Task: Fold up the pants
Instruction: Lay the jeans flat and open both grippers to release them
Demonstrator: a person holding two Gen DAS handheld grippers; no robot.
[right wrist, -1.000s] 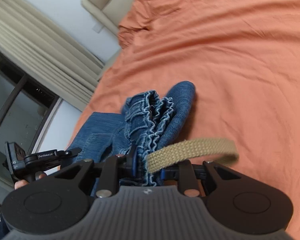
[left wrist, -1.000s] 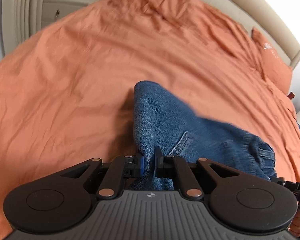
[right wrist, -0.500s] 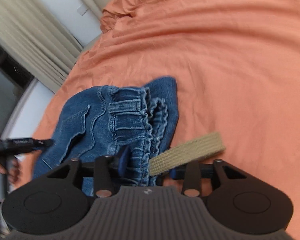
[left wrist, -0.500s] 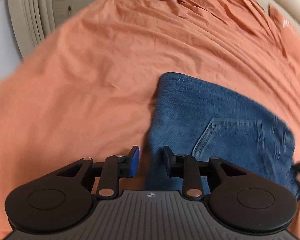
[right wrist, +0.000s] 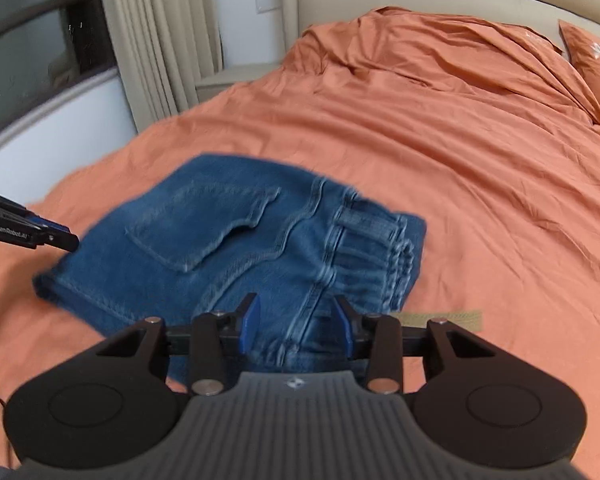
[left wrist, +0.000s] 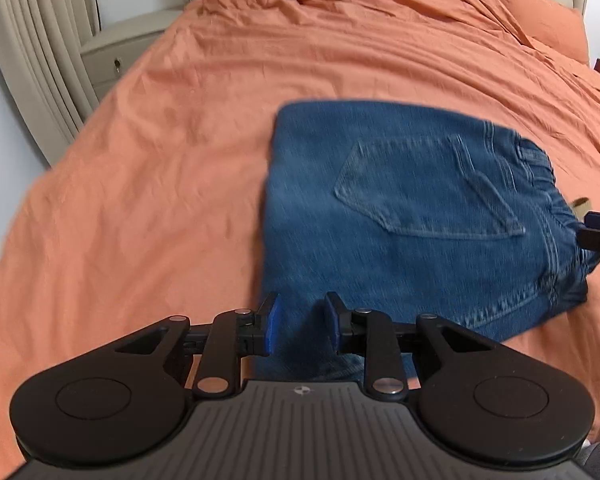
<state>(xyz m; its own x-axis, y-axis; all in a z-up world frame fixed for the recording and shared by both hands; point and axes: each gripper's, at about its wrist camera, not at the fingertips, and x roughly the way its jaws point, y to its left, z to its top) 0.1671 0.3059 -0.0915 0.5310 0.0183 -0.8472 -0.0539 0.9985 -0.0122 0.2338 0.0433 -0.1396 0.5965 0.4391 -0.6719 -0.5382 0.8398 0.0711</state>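
The blue denim pants (left wrist: 412, 216) lie folded into a compact rectangle on the orange bed, back pocket up; they also show in the right wrist view (right wrist: 236, 248). My left gripper (left wrist: 300, 322) is open, its jaws apart just above the near edge of the pants, holding nothing. My right gripper (right wrist: 296, 320) is open above the waistband end, holding nothing. A tan webbing belt end (right wrist: 440, 318) pokes out from under the pants beside the right finger. The left gripper's tip (right wrist: 40, 236) shows at the left of the right wrist view.
The orange bedsheet (left wrist: 180, 160) spreads wide around the pants. An orange pillow (left wrist: 540, 12) lies at the headboard. A beige nightstand (left wrist: 120, 60) and curtains (right wrist: 156, 40) stand at the bed's far left side.
Both grippers opened and let go of the pants, which dropped flat onto the bed as a folded rectangle. Both grippers drew back a little.
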